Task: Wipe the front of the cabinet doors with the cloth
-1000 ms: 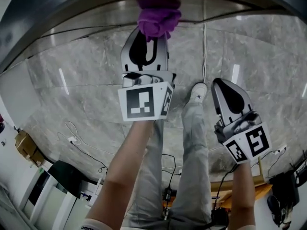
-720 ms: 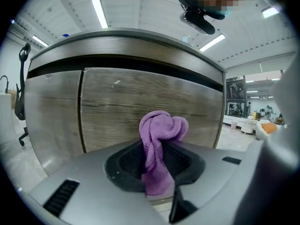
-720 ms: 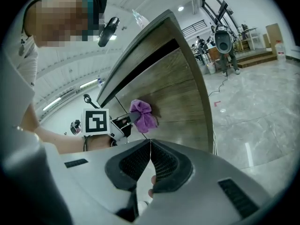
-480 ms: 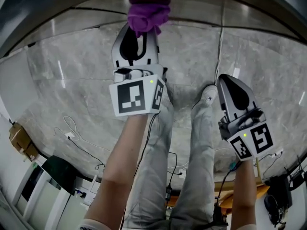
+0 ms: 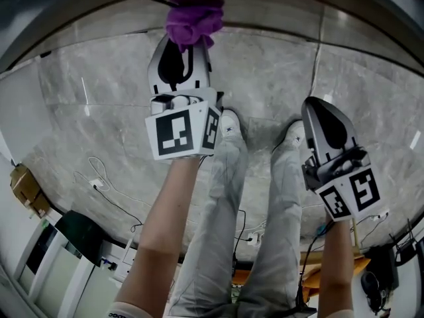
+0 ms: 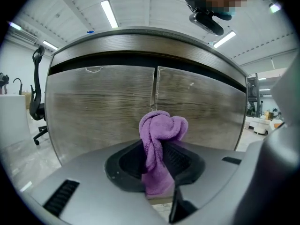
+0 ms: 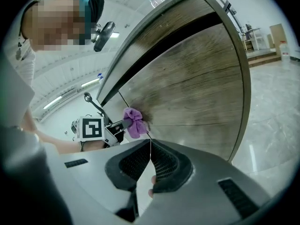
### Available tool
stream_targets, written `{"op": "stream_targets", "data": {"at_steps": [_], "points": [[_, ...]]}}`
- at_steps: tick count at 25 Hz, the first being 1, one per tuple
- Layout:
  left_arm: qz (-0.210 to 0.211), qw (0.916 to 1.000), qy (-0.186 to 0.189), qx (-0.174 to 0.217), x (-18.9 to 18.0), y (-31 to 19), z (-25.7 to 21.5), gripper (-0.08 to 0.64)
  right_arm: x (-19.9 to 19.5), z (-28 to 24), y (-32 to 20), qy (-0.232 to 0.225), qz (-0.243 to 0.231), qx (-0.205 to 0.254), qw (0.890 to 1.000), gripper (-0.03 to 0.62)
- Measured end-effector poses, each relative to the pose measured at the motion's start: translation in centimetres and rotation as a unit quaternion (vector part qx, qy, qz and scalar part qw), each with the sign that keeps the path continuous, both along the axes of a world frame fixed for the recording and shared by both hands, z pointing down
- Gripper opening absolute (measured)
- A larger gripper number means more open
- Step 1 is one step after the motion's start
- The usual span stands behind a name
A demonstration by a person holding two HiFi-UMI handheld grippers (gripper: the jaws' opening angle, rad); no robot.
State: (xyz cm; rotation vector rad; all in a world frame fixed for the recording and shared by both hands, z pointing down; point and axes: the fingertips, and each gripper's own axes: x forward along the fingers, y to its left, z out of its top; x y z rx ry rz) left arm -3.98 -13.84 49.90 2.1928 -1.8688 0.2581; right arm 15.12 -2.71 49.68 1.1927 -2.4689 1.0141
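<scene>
A bunched purple cloth sticks out of my left gripper, which is shut on it. The cloth sits close against the wood-grain cabinet doors, near the seam between the two doors. From the right gripper view the cloth touches the door front. My right gripper hangs lower right in the head view, shut and empty, its jaws meeting at the tips, away from the doors.
A grey marble floor lies below, with the person's legs and white shoes between the grippers. Cables, a dark box and a cardboard box lie lower left. An office chair stands left of the cabinet.
My left gripper with the cloth has slid leftward along the cabinet front. The right gripper has stayed about where it was, shifting slightly right.
</scene>
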Motion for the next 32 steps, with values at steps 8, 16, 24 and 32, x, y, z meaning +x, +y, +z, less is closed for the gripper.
{"op": "stream_targets", "data": {"at_steps": [8, 16, 24, 32], "points": [[0.039, 0.9987, 0.004, -0.033, 6.0, 3.7, 2.9, 0.101, 3.1, 0.8, 1.0, -0.011, 0.016, -0.002, 1.0, 0.028], [0.098, 0.9932, 0.038, -0.05, 20.2, 6.2, 5.7, 0.101, 10.6, 1.9, 4.4, -0.013, 0.016, -0.014, 1.0, 0.028], [0.14, 0.9872, 0.067, -0.037, 31.3, 5.5, 8.0, 0.101, 20.0, 5.7, 7.1, 0.004, 0.043, -0.03, 0.999, 0.028], [0.153, 0.9853, 0.07, -0.029, 33.0, 2.8, 9.2, 0.101, 23.8, 7.4, 6.8, 0.012, 0.08, -0.033, 0.996, 0.028]]}}
